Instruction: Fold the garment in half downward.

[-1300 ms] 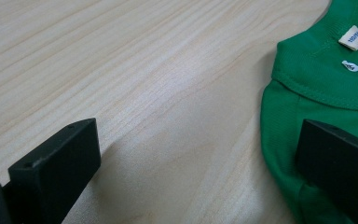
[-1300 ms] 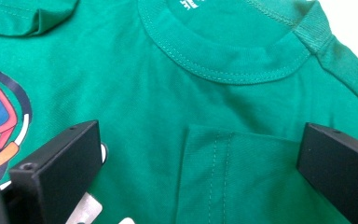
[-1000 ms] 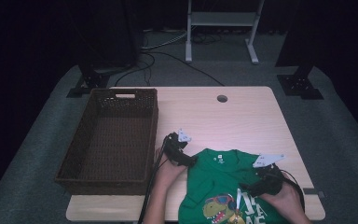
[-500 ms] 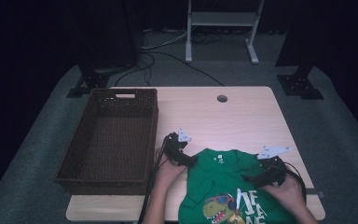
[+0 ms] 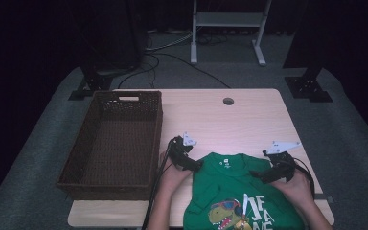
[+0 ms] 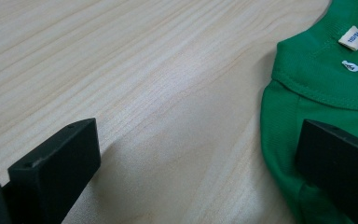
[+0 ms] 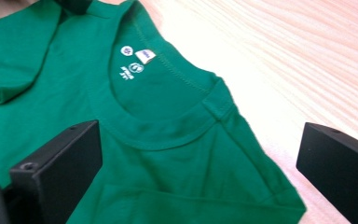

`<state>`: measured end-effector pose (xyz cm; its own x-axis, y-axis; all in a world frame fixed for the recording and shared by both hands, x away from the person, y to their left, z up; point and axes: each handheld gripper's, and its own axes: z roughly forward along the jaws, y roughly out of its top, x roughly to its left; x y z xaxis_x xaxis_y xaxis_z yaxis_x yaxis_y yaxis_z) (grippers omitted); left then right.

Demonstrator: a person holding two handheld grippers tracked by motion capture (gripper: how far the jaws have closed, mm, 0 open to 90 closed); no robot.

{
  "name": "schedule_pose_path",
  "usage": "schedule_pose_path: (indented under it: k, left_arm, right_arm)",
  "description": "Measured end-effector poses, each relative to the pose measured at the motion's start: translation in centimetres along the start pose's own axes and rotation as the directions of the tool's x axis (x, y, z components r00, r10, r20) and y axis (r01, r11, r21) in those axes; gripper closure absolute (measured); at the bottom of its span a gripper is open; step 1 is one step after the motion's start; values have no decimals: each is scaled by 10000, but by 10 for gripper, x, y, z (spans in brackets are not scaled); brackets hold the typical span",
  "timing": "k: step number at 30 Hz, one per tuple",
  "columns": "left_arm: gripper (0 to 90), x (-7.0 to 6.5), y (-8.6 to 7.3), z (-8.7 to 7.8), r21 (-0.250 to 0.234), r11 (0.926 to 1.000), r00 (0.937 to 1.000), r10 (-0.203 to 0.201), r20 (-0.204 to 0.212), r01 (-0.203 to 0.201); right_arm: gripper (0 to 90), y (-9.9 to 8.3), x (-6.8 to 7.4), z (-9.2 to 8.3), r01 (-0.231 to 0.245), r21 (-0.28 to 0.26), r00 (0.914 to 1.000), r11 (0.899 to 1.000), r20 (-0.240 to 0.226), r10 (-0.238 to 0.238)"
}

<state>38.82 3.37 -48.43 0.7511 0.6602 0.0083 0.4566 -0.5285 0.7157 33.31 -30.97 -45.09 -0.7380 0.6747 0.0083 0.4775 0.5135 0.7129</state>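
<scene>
A green T-shirt (image 5: pixel 239 191) with a dinosaur print lies flat at the table's near edge, collar away from me. My left gripper (image 5: pixel 195 166) is open at the shirt's left shoulder. In the left gripper view (image 6: pixel 196 154), one jaw hangs over bare wood and the other over the green shoulder hem (image 6: pixel 284 140). My right gripper (image 5: pixel 262 175) is open at the right shoulder. In the right gripper view (image 7: pixel 200 158), it straddles the shoulder edge, with the collar and its white label (image 7: pixel 144 56) just ahead.
A dark woven basket (image 5: pixel 115 139) stands empty on the left part of the wooden table (image 5: pixel 239 120). A round cable hole (image 5: pixel 228 101) sits near the far edge. Cables trail from both grippers toward me.
The right gripper has shifted a little forward, away from me, along the shirt's right shoulder. The left gripper and the shirt have hardly moved.
</scene>
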Motion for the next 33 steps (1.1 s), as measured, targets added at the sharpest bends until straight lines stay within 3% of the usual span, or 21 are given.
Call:
schedule_pose_path:
  k: [11, 19, 27, 33]
  left_arm:
    - [0, 0, 0, 0, -2, 10000, 10000, -1, -1, 1]
    - [0, 0, 0, 0, -4, 10000, 10000, -2, -2, 2]
    - [0, 0, 0, 0, 1, 10000, 10000, 3, -2, -3]
    - [0, 0, 0, 0, 1, 10000, 10000, 5, -7, -5]
  right_arm:
    - [62, 2, -23, 6, -67, -13, 9996, 10000, 286, 68]
    - [184, -1, -42, 9, -312, -59, 9995, 9995, 37, 312]
    - [267, -11, -53, 11, -549, 22, 9985, 9985, 17, 549]
    - [380, -19, -59, 11, -654, 187, 9978, 9977, 67, 653]
